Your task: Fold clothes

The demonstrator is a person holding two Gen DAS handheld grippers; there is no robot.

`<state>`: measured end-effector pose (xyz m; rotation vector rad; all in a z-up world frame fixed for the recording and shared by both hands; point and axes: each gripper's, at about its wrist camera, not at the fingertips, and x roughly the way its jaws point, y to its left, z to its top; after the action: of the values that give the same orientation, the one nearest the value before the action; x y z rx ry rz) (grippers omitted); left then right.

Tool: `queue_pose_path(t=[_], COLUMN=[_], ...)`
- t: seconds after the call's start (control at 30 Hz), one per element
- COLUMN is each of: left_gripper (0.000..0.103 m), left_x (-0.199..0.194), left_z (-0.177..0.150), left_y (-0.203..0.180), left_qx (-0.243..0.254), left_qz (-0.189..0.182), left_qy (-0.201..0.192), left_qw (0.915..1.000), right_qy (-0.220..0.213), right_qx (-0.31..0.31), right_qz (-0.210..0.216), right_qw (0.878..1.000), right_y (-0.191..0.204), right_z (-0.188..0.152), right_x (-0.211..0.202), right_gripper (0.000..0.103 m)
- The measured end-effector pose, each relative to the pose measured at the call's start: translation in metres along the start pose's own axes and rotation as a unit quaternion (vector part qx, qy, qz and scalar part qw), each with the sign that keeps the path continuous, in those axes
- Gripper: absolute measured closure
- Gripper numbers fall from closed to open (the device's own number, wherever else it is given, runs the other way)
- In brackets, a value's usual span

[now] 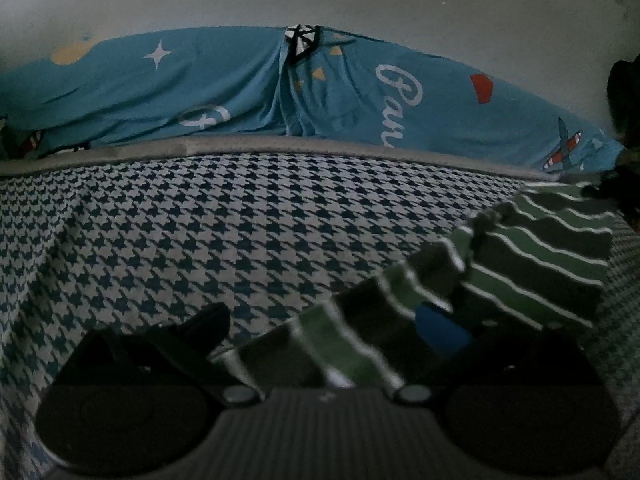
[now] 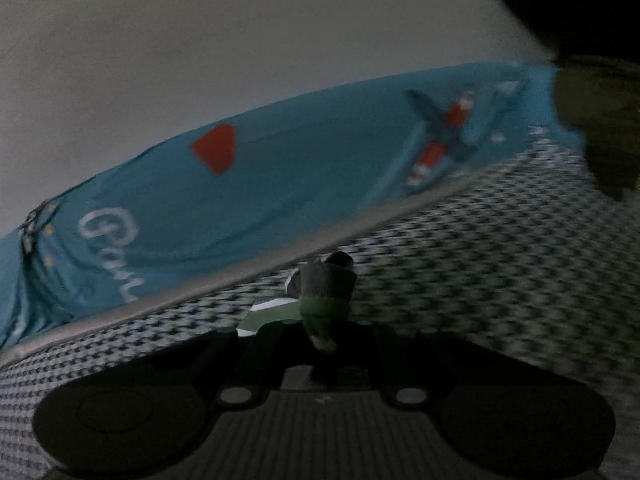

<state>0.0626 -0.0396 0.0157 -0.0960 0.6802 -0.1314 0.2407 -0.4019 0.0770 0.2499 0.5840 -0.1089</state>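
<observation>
A green garment with white stripes (image 1: 532, 256) runs from the bottom centre up to the right over the houndstooth bed sheet (image 1: 200, 232), blurred by motion. My left gripper (image 1: 328, 320) stands open. Its dark left finger (image 1: 200, 328) is clear of the cloth, and the cloth lies across the right finger with the blue pad (image 1: 440, 328). In the right wrist view my right gripper (image 2: 324, 332) is shut on a bunched fold of the striped garment (image 2: 324, 284), whose tuft sticks up above the closed fingertips.
A blue cover with stars, white lettering and an aeroplane print (image 1: 240, 92) (image 2: 280, 184) lies bunched along the bed's far side, against a pale wall. A grey mattress edge (image 1: 320, 146) separates it from the sheet. Dark shapes (image 1: 624, 92) (image 2: 580, 8) stand at the right.
</observation>
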Motion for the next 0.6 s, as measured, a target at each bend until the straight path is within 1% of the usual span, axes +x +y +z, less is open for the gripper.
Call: queue_pose_path(t=[0.07, 0.13, 0.23, 0.3, 0.33, 0.37, 0.4, 0.43, 0.47, 0.53, 0.6], left_gripper=[0.000, 0.000, 0.000, 0.000, 0.000, 0.000, 0.000, 0.000, 0.000, 0.000, 0.000], left_x=[-0.002, -0.004, -0.008, -0.011, -0.014, -0.015, -0.018, -0.021, -0.024, -0.029, -0.031], left_z=[0.000, 0.000, 0.000, 0.001, 0.002, 0.003, 0.003, 0.004, 0.003, 0.001, -0.002], left_y=[-0.003, -0.005, -0.006, -0.005, -0.004, -0.003, -0.002, 0.000, 0.001, 0.005, 0.008], left_qx=[0.004, 0.008, 0.010, 0.010, 0.009, 0.007, 0.006, 0.005, 0.003, 0.000, -0.003], left_qz=[-0.001, -0.002, -0.001, 0.000, -0.002, -0.003, -0.004, -0.006, -0.007, -0.008, -0.005], left_qy=[-0.001, -0.001, -0.003, -0.003, -0.003, -0.003, -0.003, -0.004, -0.005, -0.006, -0.004], left_qw=[1.0000, 1.0000, 0.9999, 0.9999, 1.0000, 1.0000, 1.0000, 1.0000, 1.0000, 1.0000, 1.0000], right_qy=[-0.002, 0.007, 0.031, 0.052, 0.059, 0.060, 0.061, 0.060, 0.055, 0.044, 0.037], right_qx=[0.016, 0.031, 0.044, 0.048, 0.050, 0.051, 0.052, 0.052, 0.052, 0.055, 0.059], right_qz=[-0.023, -0.044, -0.074, -0.081, -0.085, -0.090, -0.095, -0.100, -0.105, -0.110, -0.104], right_qw=[1.000, 0.999, 0.996, 0.994, 0.993, 0.993, 0.992, 0.992, 0.992, 0.991, 0.992], right_y=[-0.017, -0.034, -0.053, -0.064, -0.069, -0.073, -0.077, -0.081, -0.085, -0.091, -0.095], right_z=[-0.002, -0.006, -0.016, -0.021, -0.023, -0.024, -0.025, -0.026, -0.025, -0.024, -0.022], right_x=[-0.009, -0.016, -0.019, -0.018, -0.018, -0.018, -0.019, -0.021, -0.025, -0.033, -0.042], right_gripper=[0.096, 0.096, 0.096, 0.094, 0.092, 0.081, 0.076, 0.069, 0.065, 0.063, 0.063])
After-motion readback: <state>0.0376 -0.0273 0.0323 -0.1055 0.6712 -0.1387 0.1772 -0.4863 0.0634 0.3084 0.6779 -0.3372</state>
